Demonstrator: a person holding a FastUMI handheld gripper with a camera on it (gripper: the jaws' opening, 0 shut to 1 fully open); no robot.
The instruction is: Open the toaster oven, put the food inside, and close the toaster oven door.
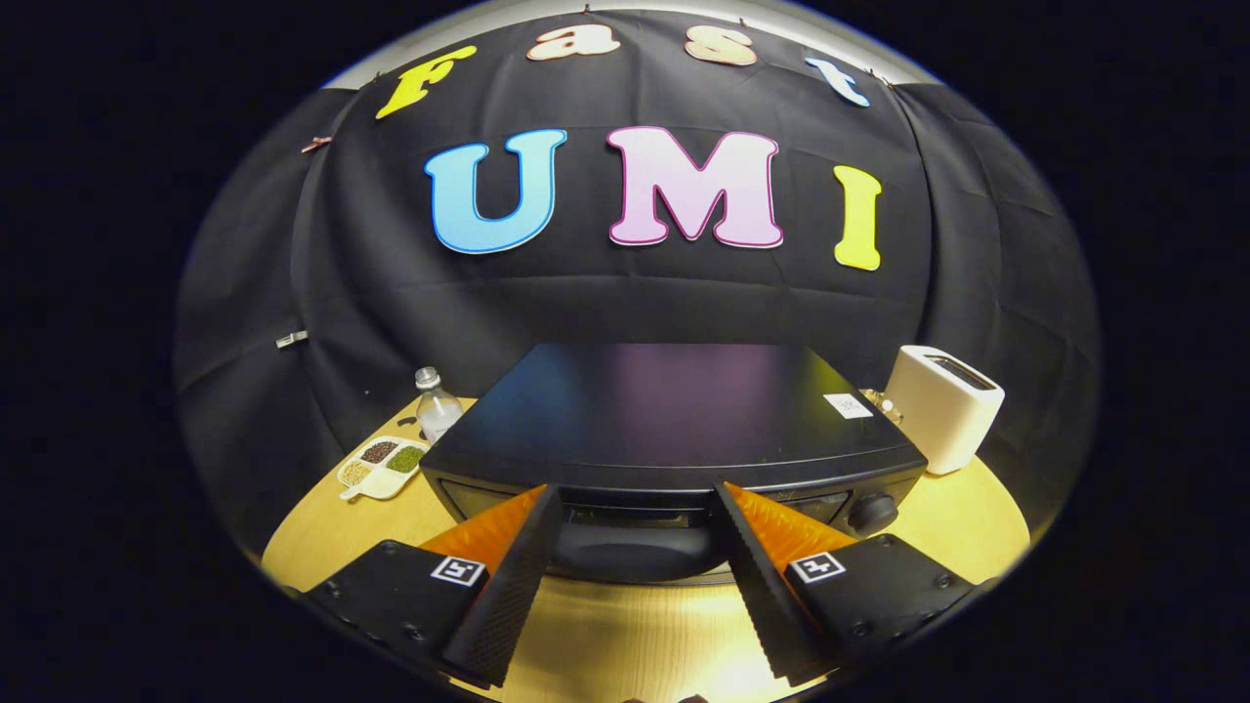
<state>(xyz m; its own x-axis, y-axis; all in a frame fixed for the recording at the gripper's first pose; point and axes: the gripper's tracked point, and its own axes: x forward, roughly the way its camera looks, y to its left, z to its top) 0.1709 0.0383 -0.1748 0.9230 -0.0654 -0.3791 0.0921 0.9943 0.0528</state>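
Observation:
A black toaster oven [674, 415] sits on the wooden table, seen from above and in front. Its flat top fills the middle, and its door handle [633, 550] shows as a dark curved bar at the front edge. My gripper [640, 493] is open, with its fingertips on either side of the handle, close to the oven's upper front. Nothing is pressed between the fingers. The oven door looks closed. A round knob [872, 512] sits at the oven's front right.
A white pop-up toaster [945, 407] stands right of the oven. Left of it are a small clear bottle [436, 404] and a white divided dish [382, 466] with grains. The wooden table [625, 644] runs under my fingers. Black cloth walls close the booth behind.

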